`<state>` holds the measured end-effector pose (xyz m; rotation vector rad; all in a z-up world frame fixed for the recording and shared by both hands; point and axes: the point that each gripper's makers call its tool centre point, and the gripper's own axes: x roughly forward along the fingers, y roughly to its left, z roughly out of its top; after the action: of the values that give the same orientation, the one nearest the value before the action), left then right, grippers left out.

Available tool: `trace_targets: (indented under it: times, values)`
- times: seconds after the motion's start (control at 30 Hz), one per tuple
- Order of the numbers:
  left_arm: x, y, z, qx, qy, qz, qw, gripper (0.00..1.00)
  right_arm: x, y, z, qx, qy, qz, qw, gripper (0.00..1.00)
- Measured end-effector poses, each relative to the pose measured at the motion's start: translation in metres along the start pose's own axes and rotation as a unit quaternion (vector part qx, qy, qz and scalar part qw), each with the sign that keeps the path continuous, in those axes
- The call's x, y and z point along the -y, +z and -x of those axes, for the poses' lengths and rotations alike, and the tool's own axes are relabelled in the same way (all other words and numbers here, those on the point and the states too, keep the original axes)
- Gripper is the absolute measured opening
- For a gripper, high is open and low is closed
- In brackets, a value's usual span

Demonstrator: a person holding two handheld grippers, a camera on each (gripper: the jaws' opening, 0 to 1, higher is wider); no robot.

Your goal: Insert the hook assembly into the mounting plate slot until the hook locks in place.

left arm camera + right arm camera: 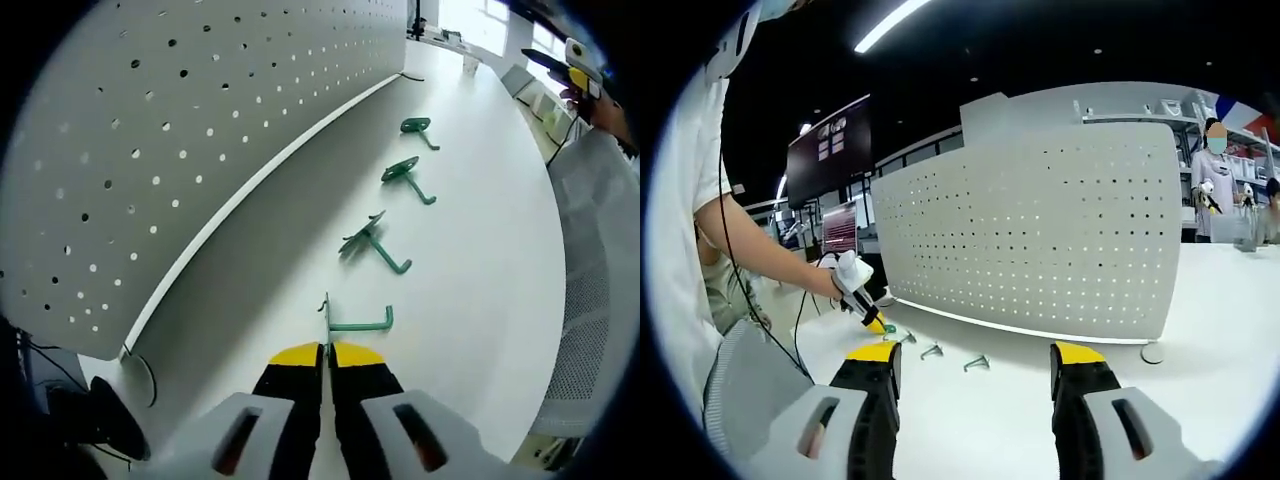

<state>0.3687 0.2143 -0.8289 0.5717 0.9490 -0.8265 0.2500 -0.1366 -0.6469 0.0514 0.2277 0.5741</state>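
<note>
In the left gripper view the left gripper (327,352) has its yellow-tipped jaws pressed together, clenched on the flat plate end of the nearest hook (352,322), a green one whose arm runs right along the white table (480,270) and ends in an upturned tip. Three more green hooks lie in a row running away from it: a second hook (372,243) just beyond, a third hook (406,177) farther on, and a fourth hook (418,127) farthest. All three lie loose on the table, apart from one another.

To the left of the row a white pegboard (160,150) stands upright on the table, its face dotted with rows of small round holes. None of the hooks is in it. No brand or writing can be read on the board, the hooks or the gripper.

In the right gripper view the right gripper (978,375) hangs above the table with its jaws spread wide and nothing between them. Beyond it the pegboard (1040,230) faces the camera, and the hooks show small on the table before it. At the left a person's hand (845,275) holds the left gripper (876,323) down at the row. A dark screen (830,145) behind bears writing too small to read.
</note>
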Motion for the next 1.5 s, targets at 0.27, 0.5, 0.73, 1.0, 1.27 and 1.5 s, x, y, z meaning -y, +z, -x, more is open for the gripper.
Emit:
trace_targets:
  times: [0.27,0.5,0.73,1.0,1.27,1.5]
  values:
    - [-0.001,0.001,0.001,0.03,0.001,0.02,0.9994,0.01,0.001,0.001,0.0,0.003,-0.002,-0.003,1.0,0.58]
    - [-0.005,0.007,0.009,0.067,0.008,0.046,0.9966,0.01,0.003,-0.001,0.0,0.005,-0.006,-0.009,0.9999,0.58]
    - [-0.004,0.029,0.025,0.14,0.021,0.057,0.9882,0.01,0.001,0.004,-0.001,0.01,-0.003,-0.009,0.9999,0.58]
    - [0.002,0.047,0.046,0.196,0.044,0.048,0.9783,0.01,-0.001,0.012,-0.002,0.021,0.0,-0.006,0.9998,0.58]
    - [0.009,0.064,0.07,0.254,0.067,0.049,0.9636,0.01,-0.004,0.016,-0.003,0.029,0.006,-0.006,0.9995,0.58]
    - [0.016,0.071,0.085,0.284,0.082,0.051,0.9539,0.01,-0.006,0.02,-0.004,0.039,0.009,-0.014,0.9991,0.58]
